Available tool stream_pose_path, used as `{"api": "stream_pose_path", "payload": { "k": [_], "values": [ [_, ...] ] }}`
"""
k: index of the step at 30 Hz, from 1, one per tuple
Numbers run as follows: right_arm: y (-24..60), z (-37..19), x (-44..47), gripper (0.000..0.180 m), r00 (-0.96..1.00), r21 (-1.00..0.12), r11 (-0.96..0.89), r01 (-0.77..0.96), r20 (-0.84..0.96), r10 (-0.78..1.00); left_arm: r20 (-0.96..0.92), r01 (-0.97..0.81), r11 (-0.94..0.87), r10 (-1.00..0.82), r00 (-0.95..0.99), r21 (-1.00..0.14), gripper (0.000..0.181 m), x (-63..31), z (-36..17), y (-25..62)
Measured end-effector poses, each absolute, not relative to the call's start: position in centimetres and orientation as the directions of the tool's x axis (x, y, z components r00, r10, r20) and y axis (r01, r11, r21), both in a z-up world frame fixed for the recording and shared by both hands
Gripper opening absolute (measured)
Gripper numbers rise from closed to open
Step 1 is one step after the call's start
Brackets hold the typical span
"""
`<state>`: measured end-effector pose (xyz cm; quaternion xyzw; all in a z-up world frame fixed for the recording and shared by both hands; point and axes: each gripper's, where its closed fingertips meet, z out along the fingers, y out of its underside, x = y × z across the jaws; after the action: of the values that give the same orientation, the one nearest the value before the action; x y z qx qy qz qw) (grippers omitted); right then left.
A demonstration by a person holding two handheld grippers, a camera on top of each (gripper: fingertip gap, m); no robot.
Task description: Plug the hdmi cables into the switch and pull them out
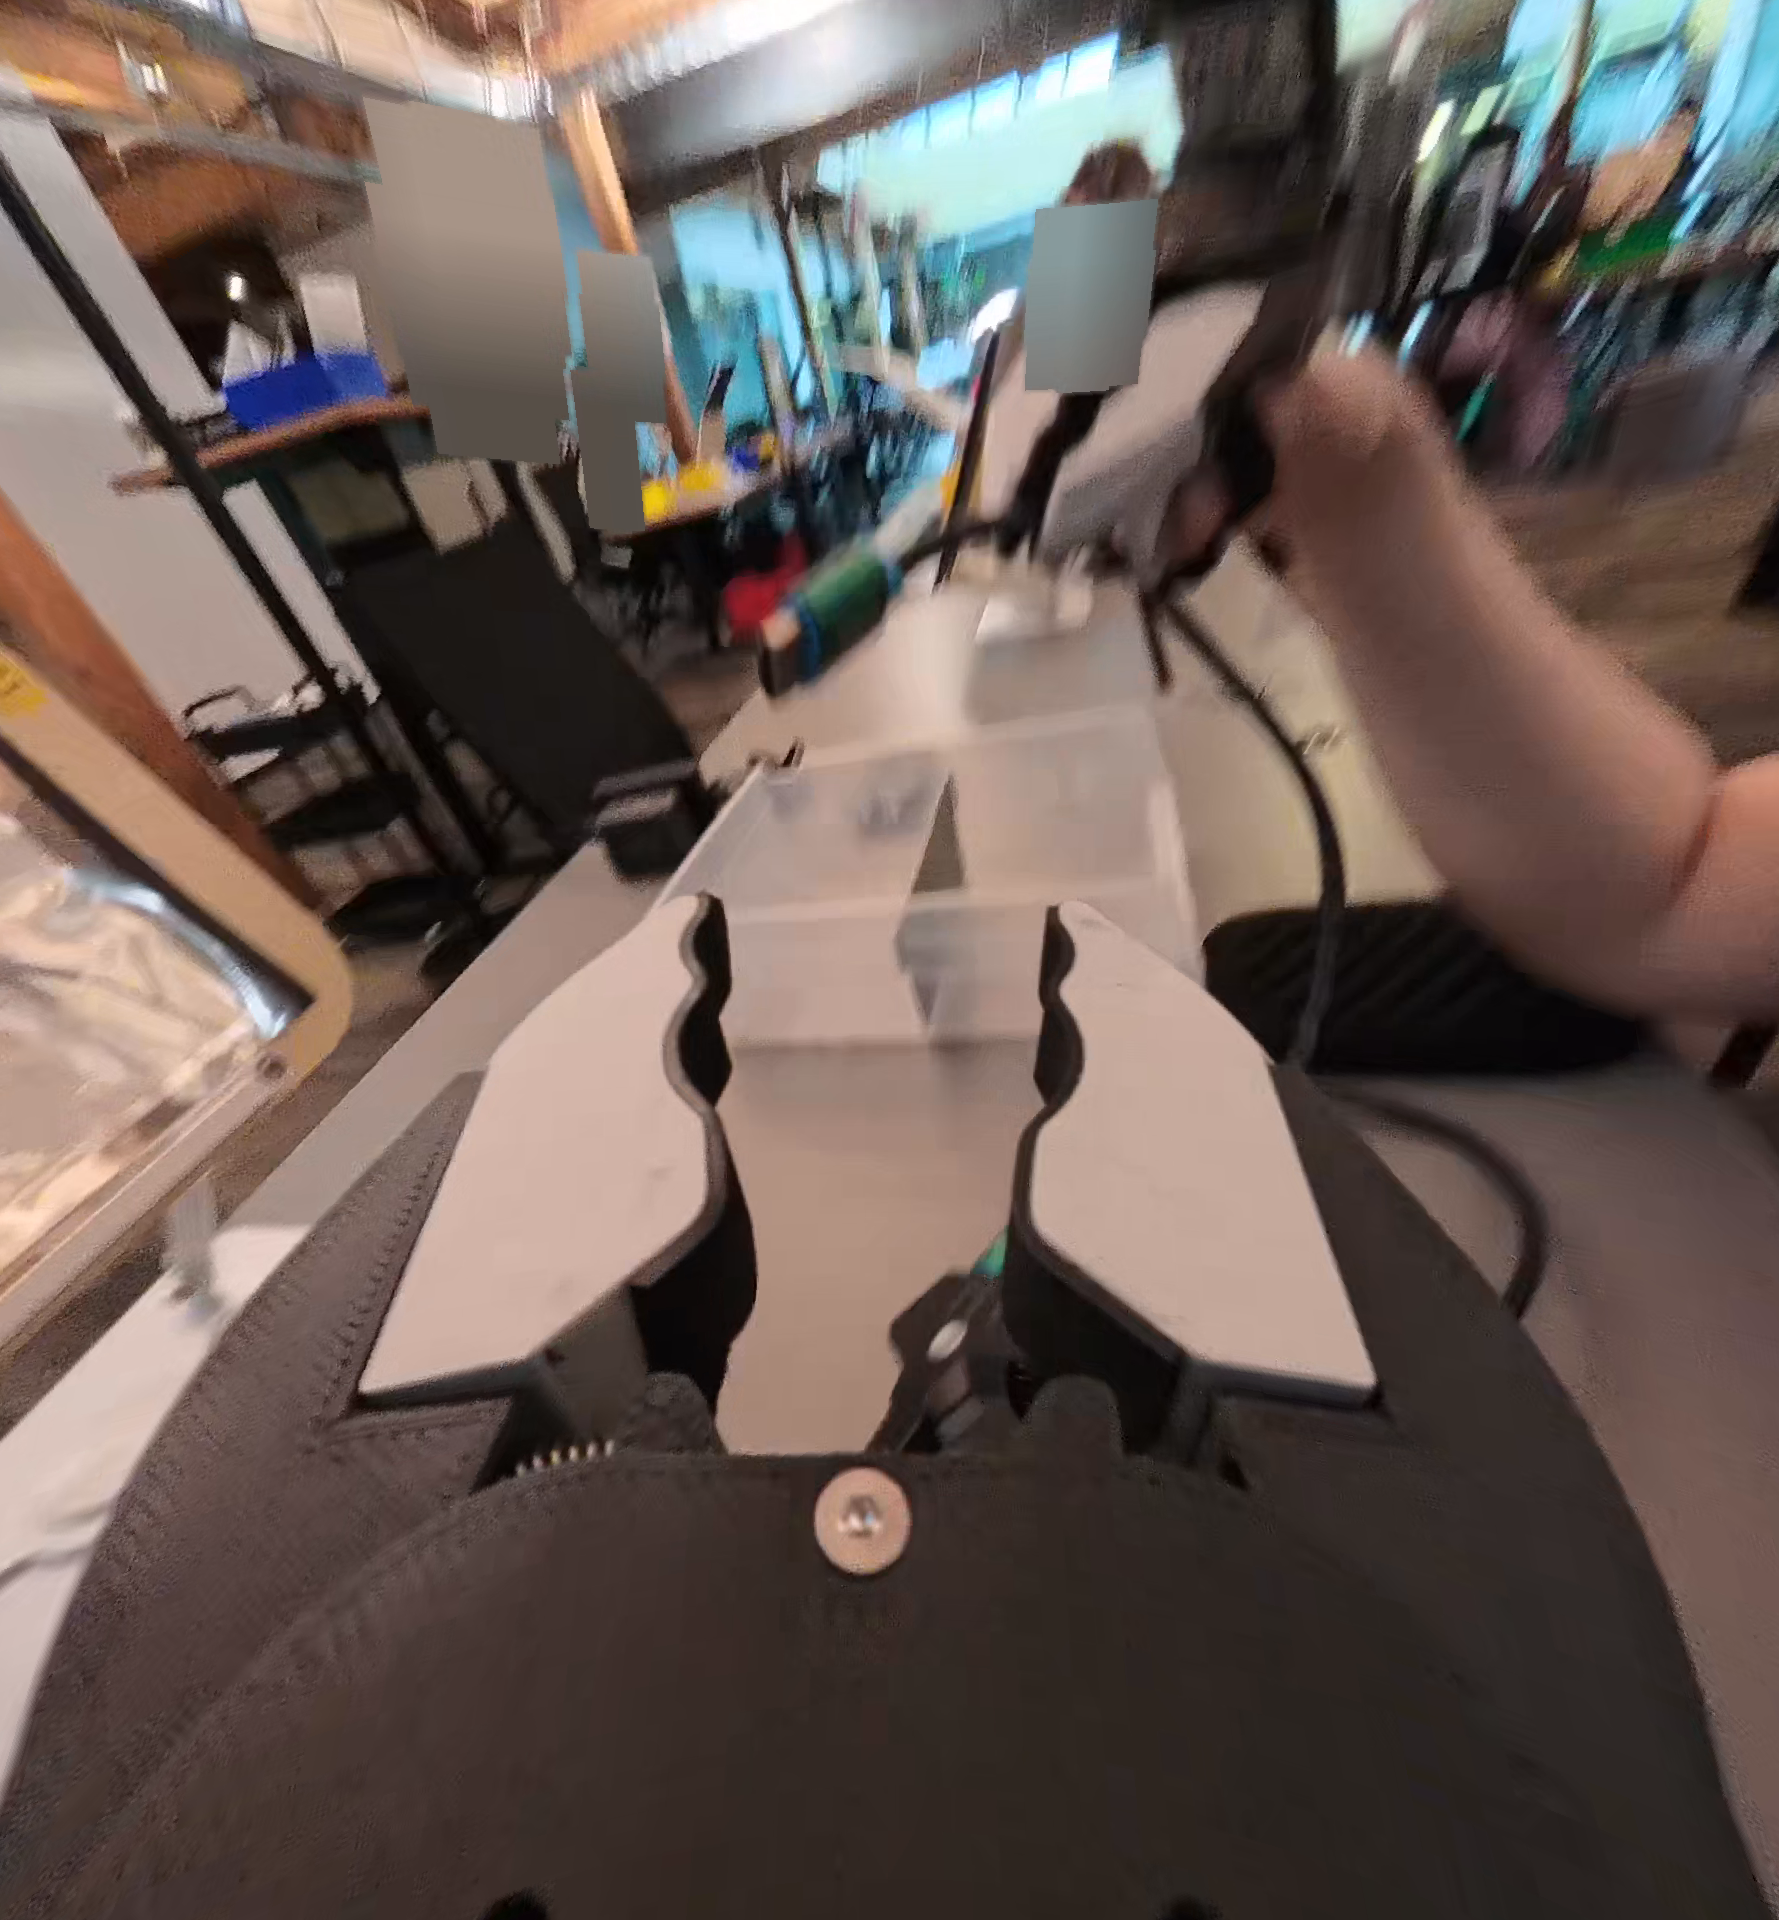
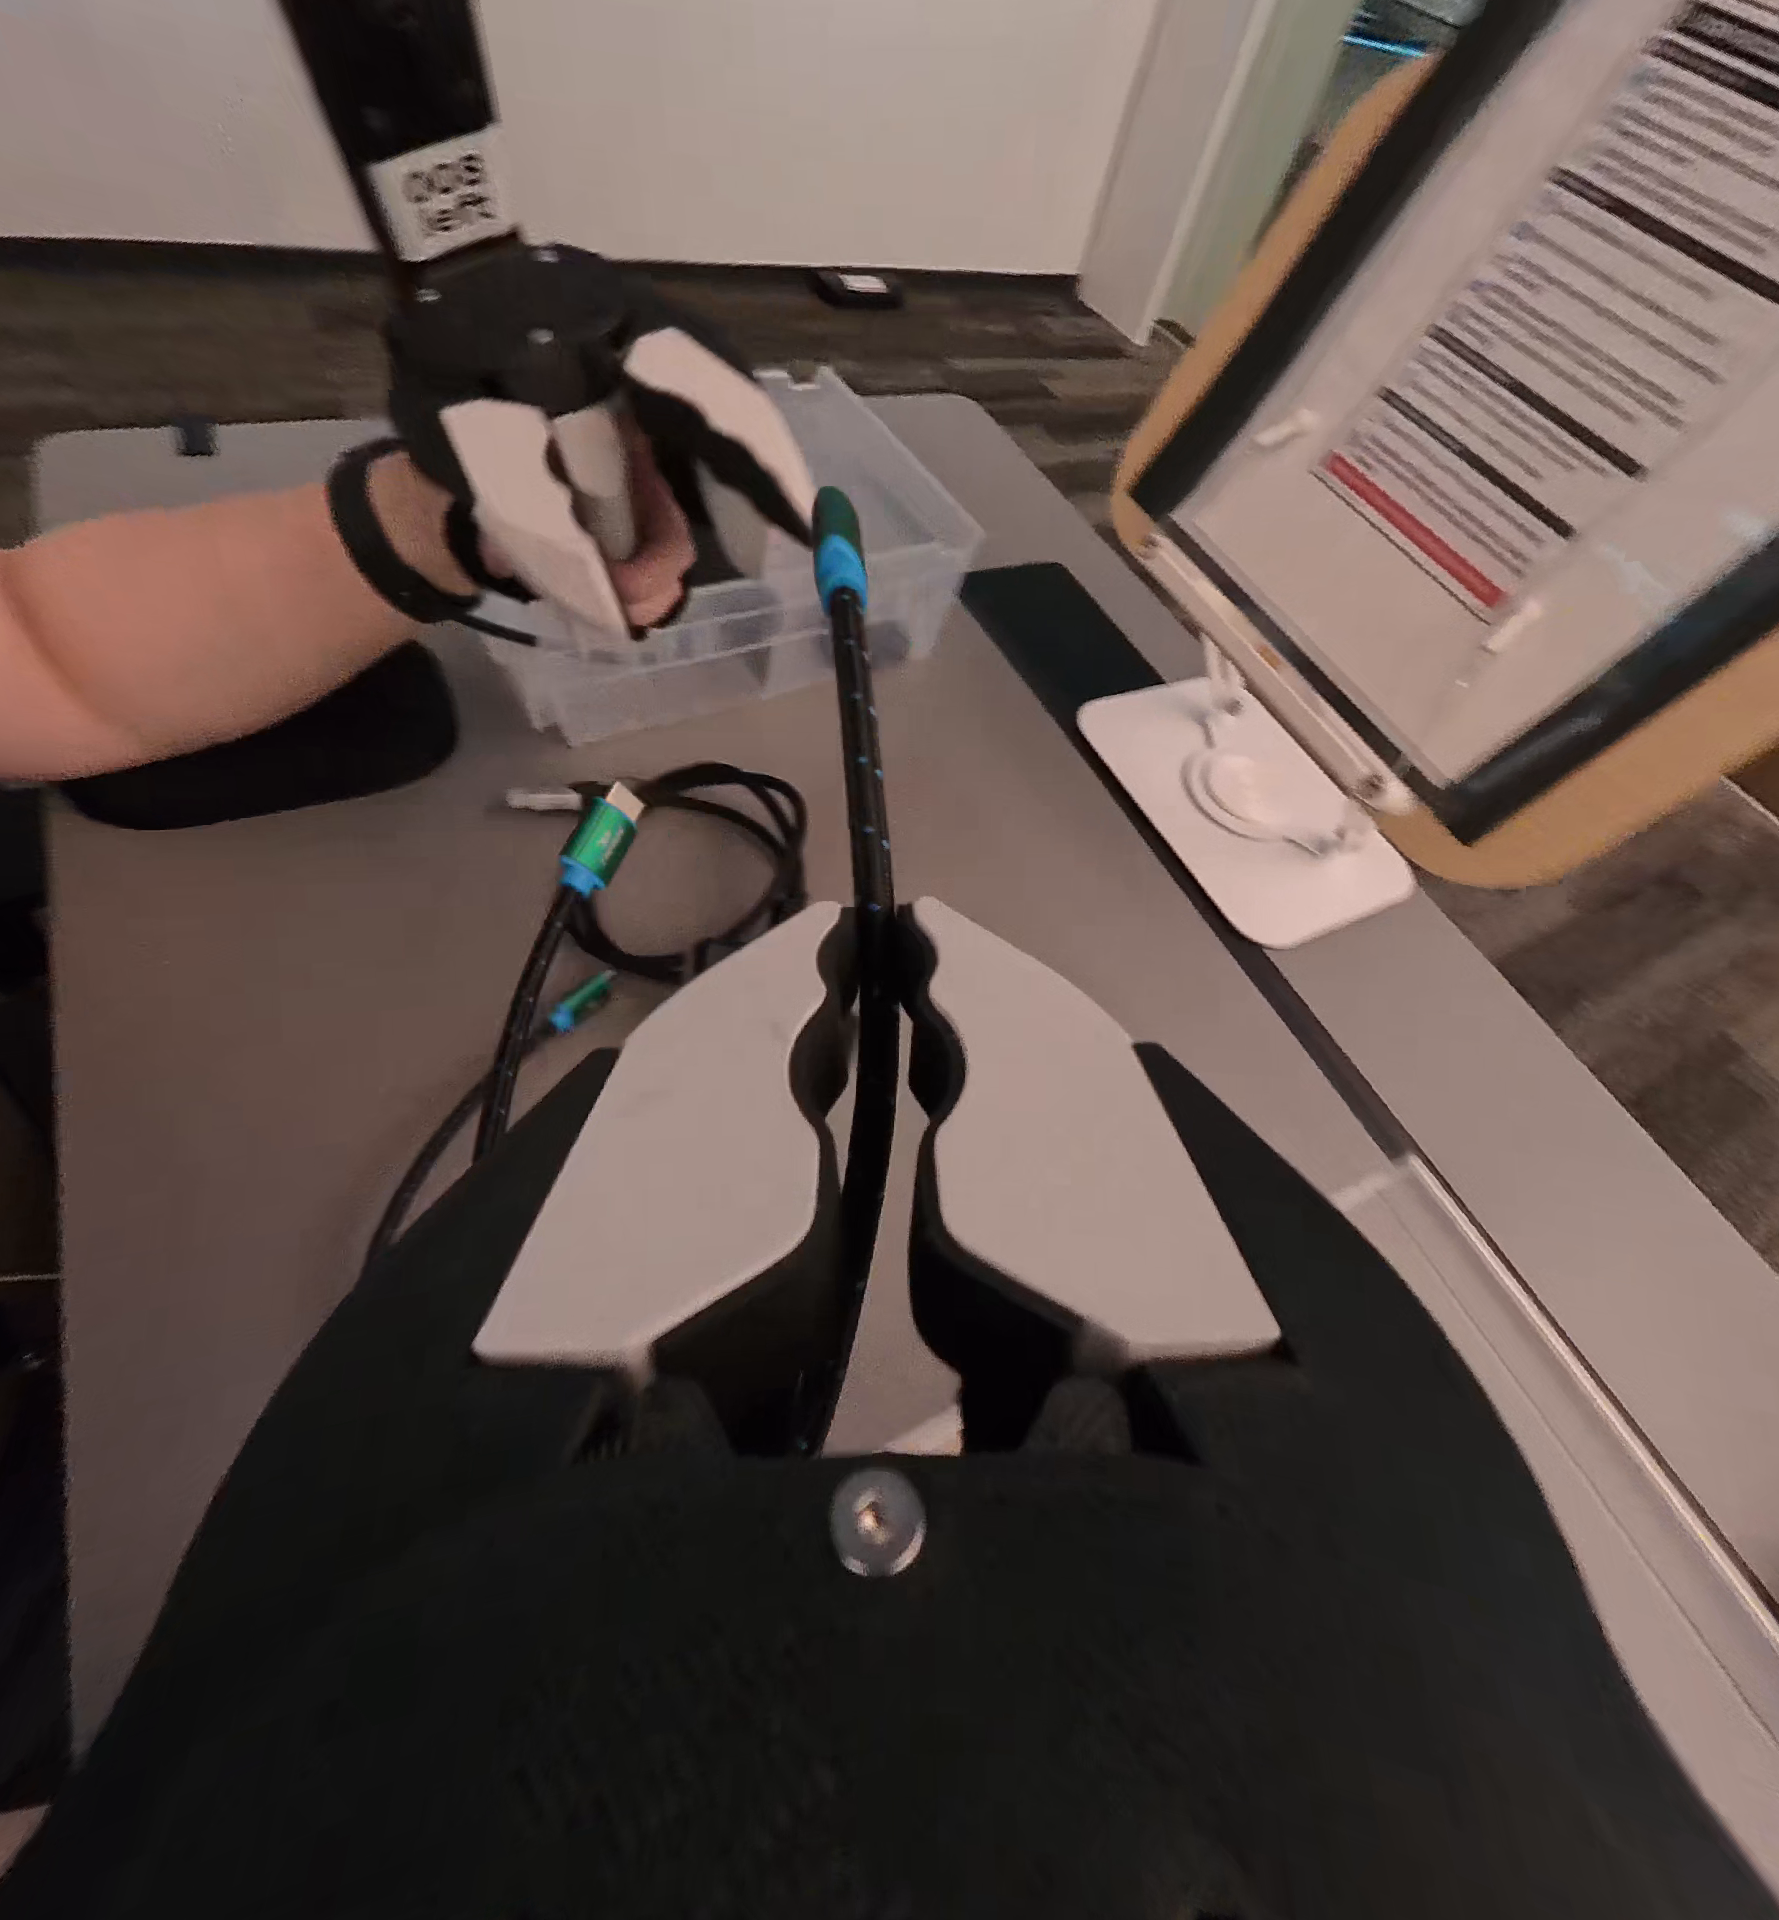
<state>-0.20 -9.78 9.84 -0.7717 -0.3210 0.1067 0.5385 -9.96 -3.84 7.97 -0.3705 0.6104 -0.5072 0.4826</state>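
Right wrist view shows our right gripper point(image 2: 869, 914) with its jaws closed on a black braided cable point(image 2: 864, 748), a little way back from its green and blue plug point(image 2: 835, 540), which points up and away towards the clear bin point(image 2: 656, 675). Our left gripper point(image 2: 656, 520) hovers over that bin, jaws apart and empty; the left wrist view confirms nothing sits between them point(image 1: 874, 977). We judge this to be the carrying step: one cable is lifted and on its way, not yet plugged. The switch itself we cannot pick out; dark shapes lie in the bin, too blurred to name. Next we need to find the port, square the plug to it, and probably steady the switch with the left gripper, since the hold so far back on the cable leaves the plug free to wobble. A second plug point(image 2: 604, 831) lies on the grey bench point(image 2: 241, 1039) with coiled cable point(image 2: 739, 873) beside it. A white stand point(image 2: 1269, 842) sits at the bench's right edge, near a framed board point(image 2: 1487, 416). The floor is dark carpet, the wall pale.
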Motion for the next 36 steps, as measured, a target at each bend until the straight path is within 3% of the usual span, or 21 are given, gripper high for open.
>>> {"api": "stream_pose_path", "payload": {
  "k": [4, 7, 11, 13, 16, 19, 24, 27, 32, 34, 36],
  "values": [
    [-9.7, 9.3, -4.0, 0.007, 0.687, -0.898, -0.203, 0.391, 0.138, 0.713, -0.265, 0.119, 0.244, -0.942, -0.208, -0.962, 0.051, -10.5, 9.7, -4.1],
    [-9.3, 8.6, -5.4, 0.007, 0.660, -0.887, -0.216, 0.408, 0.123, 0.741, -0.298, 0.173, 0.256, -0.911, -0.286, -0.951, 0.015, -11.3, 10.0, -5.6],
    [-9.3, 8.6, -5.7, 0.007, 0.631, -0.898, -0.184, 0.399, 0.124, 0.766, -0.259, 0.132, 0.226, -0.898, -0.355, -0.965, 0.012, -11.8, 10.1, -5.9],
    [-10.1, 9.3, -6.3, 0.013, 0.557, -0.905, -0.044, 0.423, 0.222, 0.800, -0.235, 0.122, 0.203, -0.897, -0.375, -0.972, 0.012, -12.1, 10.7, -6.3],
    [-11.9, 12.1, -6.8, 0.041, 0.460, -0.852, 0.353, 0.387, 0.510, 0.727, -0.197, 0.092, 0.175, -0.889, -0.414, -0.980, 0.011, -12.6, 11.6, -7.6],
    [-13.8, 15.1, -6.4, 0.032, 0.468, -0.772, 0.598, 0.215, 0.619, 0.631, -0.155, 0.092, 0.127, -0.877, -0.454, -0.988, 0.011, -13.1, 12.7, -9.0],
    [-12.8, 17.8, -4.5, 0.036, 0.538, -0.786, 0.581, -0.209, 0.404, 0.740, -0.124, 0.079, 0.098, -0.880, -0.460, -0.992, 0.011, -13.1, 13.0, -9.4],
    [-10.8, 17.6, -3.2, 0.037, 0.562, -0.771, 0.534, -0.346, 0.285, 0.776, -0.089, 0.042, 0.078, -0.900, -0.426, -0.996, 0.011, -13.0, 12.7, -8.3],
    [-11.3, 19.5, 0.7, 0.025, 0.320, -0.672, 0.248, -0.697, 0.018, 0.947, -0.060, -0.001, 0.066, -0.908, -0.415, -0.998, 0.011, -13.7, 12.6, -6.9],
    [-9.3, 19.1, 2.4, 0.023, 0.505, -0.670, 0.350, -0.655, -0.043, 0.862, -0.061, 0.021, 0.057, -0.914, -0.401, -0.998, 0.011, -13.9, 13.1, -6.7],
    [-6.6, 17.1, 2.2, 0.024, 0.781, -0.777, 0.524, -0.347, 0.070, 0.621, -0.027, 0.042, 0.009, -0.897, -0.441, -0.999, 0.011, -14.1, 13.8, -7.4]
  ]
}}
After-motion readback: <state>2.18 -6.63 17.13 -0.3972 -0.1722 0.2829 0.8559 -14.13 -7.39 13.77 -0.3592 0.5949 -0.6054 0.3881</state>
